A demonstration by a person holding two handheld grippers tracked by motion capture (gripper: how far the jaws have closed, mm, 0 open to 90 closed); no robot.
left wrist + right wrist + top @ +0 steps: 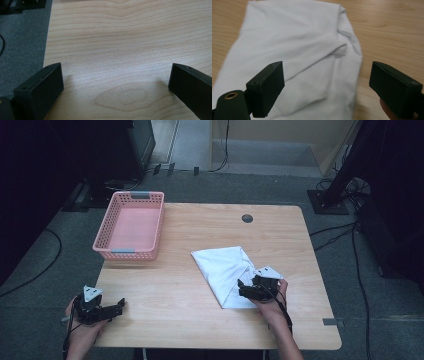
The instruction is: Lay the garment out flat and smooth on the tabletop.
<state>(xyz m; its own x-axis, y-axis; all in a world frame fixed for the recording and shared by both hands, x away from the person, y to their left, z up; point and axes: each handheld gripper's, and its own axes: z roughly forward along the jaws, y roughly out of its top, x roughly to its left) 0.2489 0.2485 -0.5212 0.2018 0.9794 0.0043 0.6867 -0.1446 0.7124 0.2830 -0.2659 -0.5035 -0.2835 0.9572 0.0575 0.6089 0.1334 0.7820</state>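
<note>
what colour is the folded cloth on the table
The folded fabric cloth is plain white, with no pattern; the right gripper view shows it best.

1. Pink basket point(131, 251): perforated plastic, at the far left corner of the table, its left side overhanging the left edge.
2. Table point(190, 290): pale wood-grain top with rounded corners.
3. Round grommet point(247, 218): dark, near the far edge.
4. Carpet point(35, 280): grey, crossed by black cables.

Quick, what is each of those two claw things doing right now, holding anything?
Left gripper: open, holding nothing, over bare table.
Right gripper: open, holding nothing, jaws apart above the folded white cloth.
</note>
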